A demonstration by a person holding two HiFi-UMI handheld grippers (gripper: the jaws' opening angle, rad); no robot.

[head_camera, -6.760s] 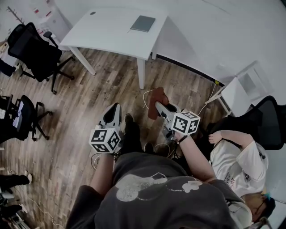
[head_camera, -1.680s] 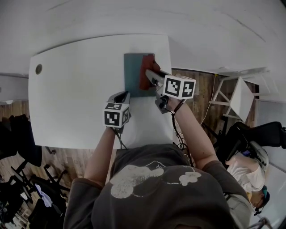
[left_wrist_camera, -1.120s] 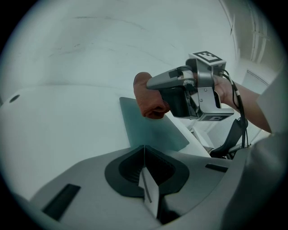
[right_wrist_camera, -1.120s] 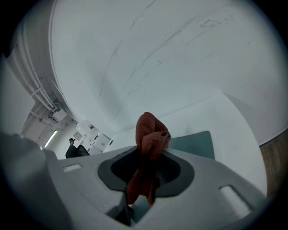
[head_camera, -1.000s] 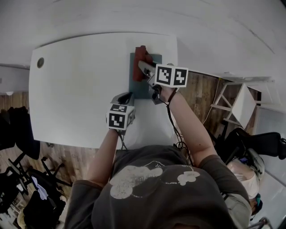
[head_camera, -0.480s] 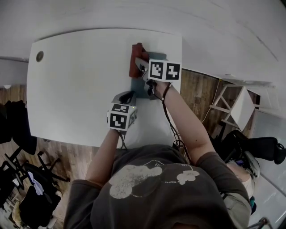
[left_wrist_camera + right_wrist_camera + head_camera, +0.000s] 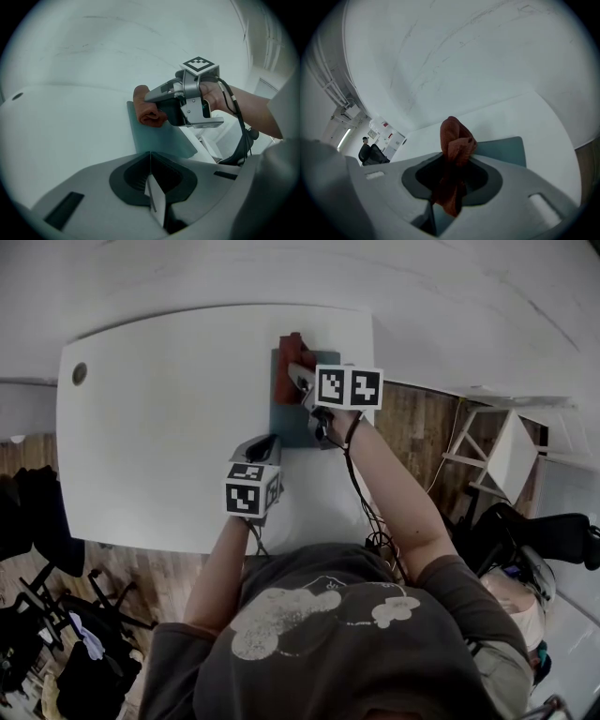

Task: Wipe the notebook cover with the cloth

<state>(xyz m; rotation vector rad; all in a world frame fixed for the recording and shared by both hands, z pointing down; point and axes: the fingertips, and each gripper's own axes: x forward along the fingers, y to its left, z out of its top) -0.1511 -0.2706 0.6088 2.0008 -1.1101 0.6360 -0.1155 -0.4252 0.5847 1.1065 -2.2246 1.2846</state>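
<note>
The right gripper (image 7: 451,157) is clenched on a rust-red crumpled cloth (image 7: 457,136). The cloth bunches up out of the jaws at the centre of the right gripper view, with a tail hanging back between them. In the head view the cloth rests on the upper-left part of a teal flat rectangular notebook (image 7: 292,423), which lies at the upper right of the white rectangular table (image 7: 159,446), close to its right edge. The right gripper's marker cube hides the notebook's right part there.

The left gripper (image 7: 150,161) has its jaws pressed together on nothing. It sits just below the notebook's lower-left corner in the head view; contact cannot be told.

A small round dark hole (image 7: 80,373) marks the table's upper-left corner. Brown wooden floor (image 7: 412,418) shows right of the table, with black office chairs (image 7: 28,512) at lower left.
</note>
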